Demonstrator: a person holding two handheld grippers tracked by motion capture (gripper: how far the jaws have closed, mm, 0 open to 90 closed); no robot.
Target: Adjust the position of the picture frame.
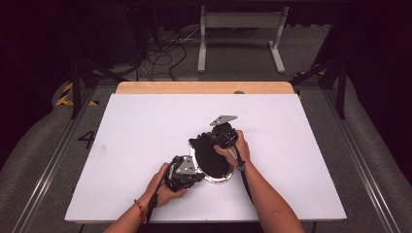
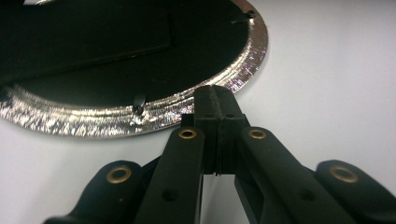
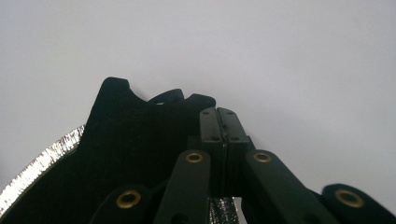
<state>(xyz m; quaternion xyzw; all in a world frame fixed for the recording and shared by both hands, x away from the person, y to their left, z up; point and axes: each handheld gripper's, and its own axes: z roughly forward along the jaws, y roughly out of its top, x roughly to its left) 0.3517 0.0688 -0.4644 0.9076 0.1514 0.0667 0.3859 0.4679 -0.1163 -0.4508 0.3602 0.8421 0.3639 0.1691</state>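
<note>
The oval frame lies face down mid-bench, its black backing lifted. The right gripper seems to raise that backing, jaws pressed together. The left gripper pins the silver rim, jaws together, probably steadying it.

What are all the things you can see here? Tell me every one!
Oval frame: one, shiny silver rim, black back facing up, lying near the front middle of the table.
Black flap: one, black, lifted off the frame's far end.
Table: one, white top with a wooden strip along its far edge.
Metal stand: one, grey, on the floor beyond the table.
Cables: several, black, on the floor behind the table.
Left gripper: one, black, jaws closed at the frame's rim.
Right gripper: one, black, jaws closed beside the flap.
</note>
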